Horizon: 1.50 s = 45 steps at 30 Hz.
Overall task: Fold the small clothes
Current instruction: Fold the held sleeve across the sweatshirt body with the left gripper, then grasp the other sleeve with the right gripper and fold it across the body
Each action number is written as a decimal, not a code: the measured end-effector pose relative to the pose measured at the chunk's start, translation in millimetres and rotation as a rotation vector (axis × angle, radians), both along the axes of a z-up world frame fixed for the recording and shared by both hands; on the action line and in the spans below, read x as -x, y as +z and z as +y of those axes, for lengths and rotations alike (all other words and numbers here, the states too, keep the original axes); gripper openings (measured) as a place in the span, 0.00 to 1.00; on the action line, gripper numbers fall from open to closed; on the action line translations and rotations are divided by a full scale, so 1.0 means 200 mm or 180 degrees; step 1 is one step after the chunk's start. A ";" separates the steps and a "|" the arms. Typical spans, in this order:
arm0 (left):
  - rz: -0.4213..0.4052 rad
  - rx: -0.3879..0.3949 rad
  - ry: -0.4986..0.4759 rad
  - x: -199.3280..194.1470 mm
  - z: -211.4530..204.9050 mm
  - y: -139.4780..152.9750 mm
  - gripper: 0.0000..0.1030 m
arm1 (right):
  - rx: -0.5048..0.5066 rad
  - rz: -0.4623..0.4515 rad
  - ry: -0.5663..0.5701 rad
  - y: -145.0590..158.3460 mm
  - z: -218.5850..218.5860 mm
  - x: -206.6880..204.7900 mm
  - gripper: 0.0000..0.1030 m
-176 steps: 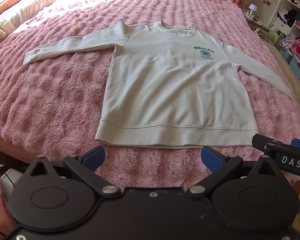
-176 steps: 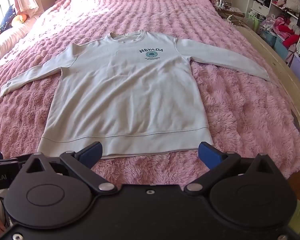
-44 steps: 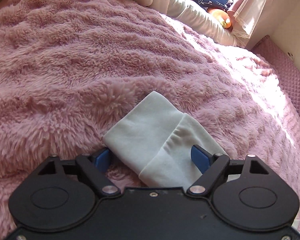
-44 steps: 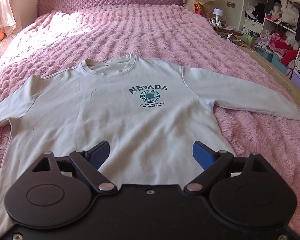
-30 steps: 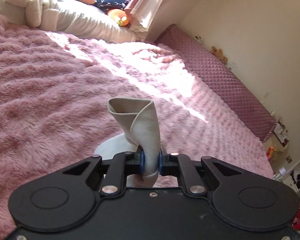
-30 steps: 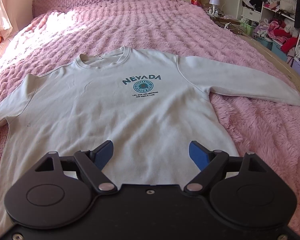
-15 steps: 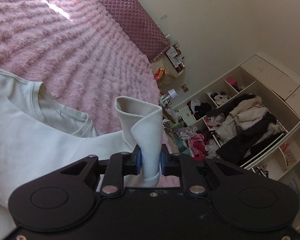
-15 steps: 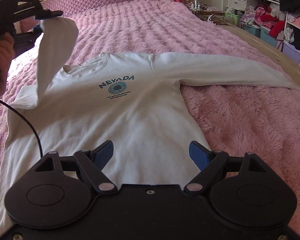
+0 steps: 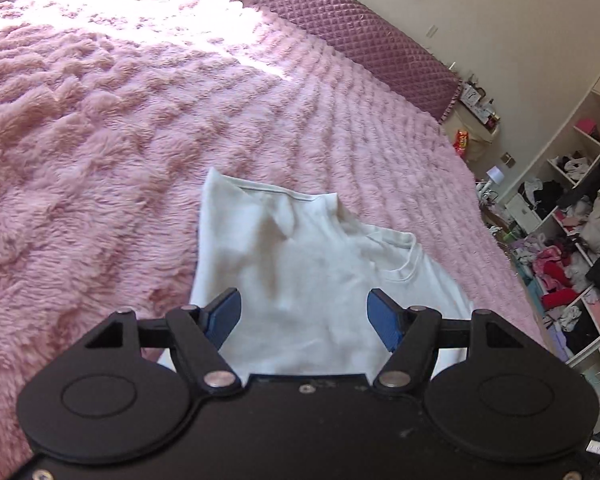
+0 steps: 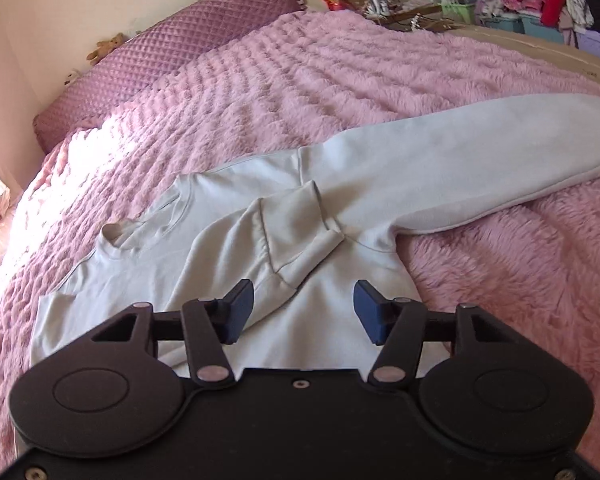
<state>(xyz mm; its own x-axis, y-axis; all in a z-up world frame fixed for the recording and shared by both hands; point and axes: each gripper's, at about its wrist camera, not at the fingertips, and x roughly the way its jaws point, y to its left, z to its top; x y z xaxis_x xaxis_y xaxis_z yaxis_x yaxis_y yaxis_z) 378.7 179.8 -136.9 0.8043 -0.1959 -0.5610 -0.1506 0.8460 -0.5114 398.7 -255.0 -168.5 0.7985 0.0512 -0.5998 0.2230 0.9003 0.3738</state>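
The sweatshirt (image 10: 340, 208) lies flat on the pink bedspread (image 10: 380, 60), 1 sleeve (image 10: 284, 236) folded across its chest. The left gripper (image 9: 303, 312) has just been opening, the right gripper (image 10: 303, 308) closing; both gape above the fabric, pads gripping nothing.

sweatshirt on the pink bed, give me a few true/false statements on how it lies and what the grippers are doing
1. One sleeve is folded across the sweatshirt chest. True.
2. The other sleeve is folded in too. False: it lies stretched out on the blanket.
3. The left gripper grips the cuff. False: its jaws have just been opening and clamp nothing.
4. The right gripper clamps no cloth. True.
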 end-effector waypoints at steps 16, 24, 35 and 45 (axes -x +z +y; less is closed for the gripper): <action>0.0410 -0.0462 -0.0212 -0.09 -0.15 -0.20 0.68 | 0.0118 -0.0025 -0.0322 0.01 -0.11 -0.10 0.05; 0.0461 -0.0510 -0.0215 -0.06 -0.18 -0.17 0.69 | 0.0464 -0.0416 -0.0438 0.09 -0.06 0.05 0.29; 0.0629 -0.0692 -0.0123 0.07 -0.20 -0.13 0.83 | 0.0022 -0.0010 0.0445 -0.04 -0.08 -0.04 0.28; 0.0607 -0.0845 -0.0267 0.24 -0.26 -0.03 0.92 | -0.0401 -0.0274 -0.1693 0.08 -1.30 0.46 0.46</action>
<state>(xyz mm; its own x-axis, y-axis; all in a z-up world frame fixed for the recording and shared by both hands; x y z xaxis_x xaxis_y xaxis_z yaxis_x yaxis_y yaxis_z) 330.1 127.1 -143.9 0.6673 -0.0838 -0.7401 -0.1466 0.9594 -0.2408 307.1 -515.0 -153.5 0.7798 -0.3053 -0.5466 0.5987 0.6190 0.5084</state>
